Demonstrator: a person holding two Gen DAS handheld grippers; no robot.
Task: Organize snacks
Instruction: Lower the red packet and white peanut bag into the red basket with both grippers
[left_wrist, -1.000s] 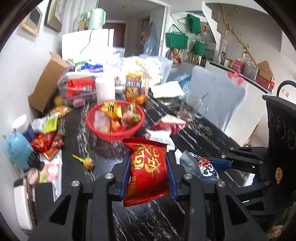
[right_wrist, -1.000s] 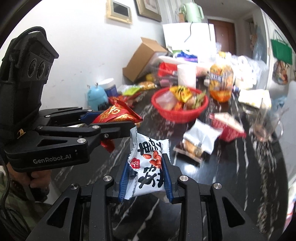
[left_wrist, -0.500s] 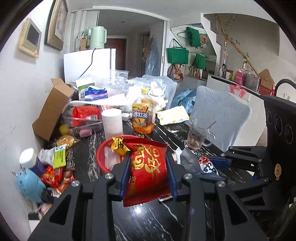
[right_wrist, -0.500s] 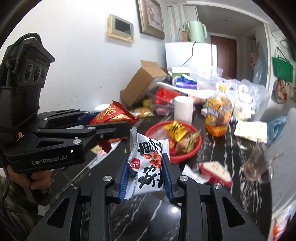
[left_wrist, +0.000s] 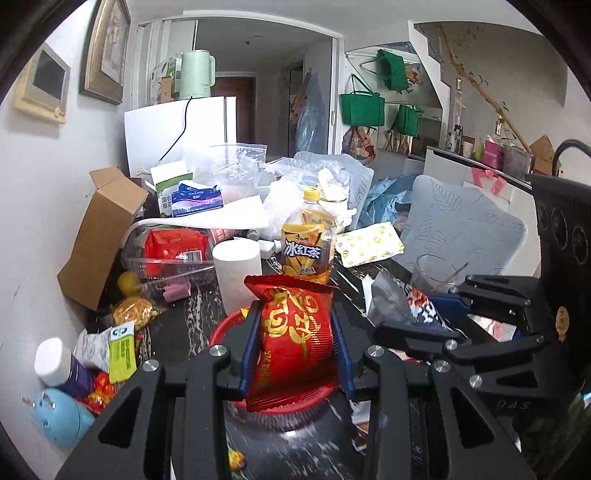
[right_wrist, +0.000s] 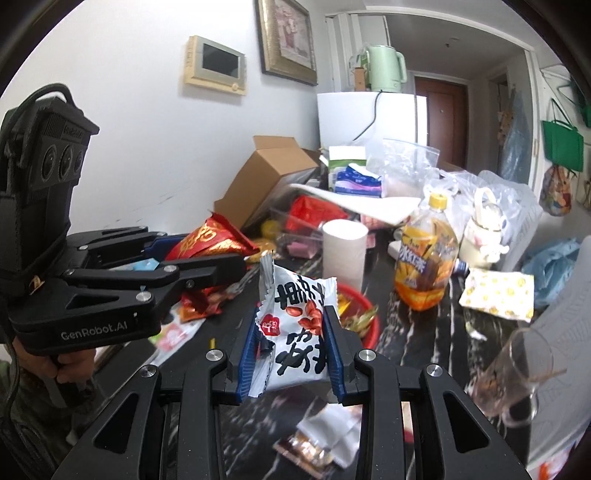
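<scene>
My left gripper (left_wrist: 295, 343) is shut on a red snack packet with gold print (left_wrist: 293, 339), held above the near rim of the red basket (left_wrist: 218, 334). My right gripper (right_wrist: 291, 347) is shut on a white snack packet with black characters (right_wrist: 301, 332). In the right wrist view the red basket (right_wrist: 364, 306) lies just behind that packet, with several snacks in it. The left gripper (right_wrist: 207, 264) shows there at the left with its red packet (right_wrist: 210, 240). The right gripper (left_wrist: 417, 321) appears at the right of the left wrist view.
On the black marble table (right_wrist: 436, 332) stand a paper roll (left_wrist: 238, 273), an iced tea bottle (left_wrist: 306, 247) and a glass (right_wrist: 517, 373). A clear bin (left_wrist: 166, 258), a cardboard box (left_wrist: 99, 236) and loose snacks (left_wrist: 110, 347) line the wall side. A hand (right_wrist: 62, 365) holds the left gripper.
Both grippers have risen and moved forward over the table toward the red basket, each still holding its packet. The basket has slid down to just under the fingers.
</scene>
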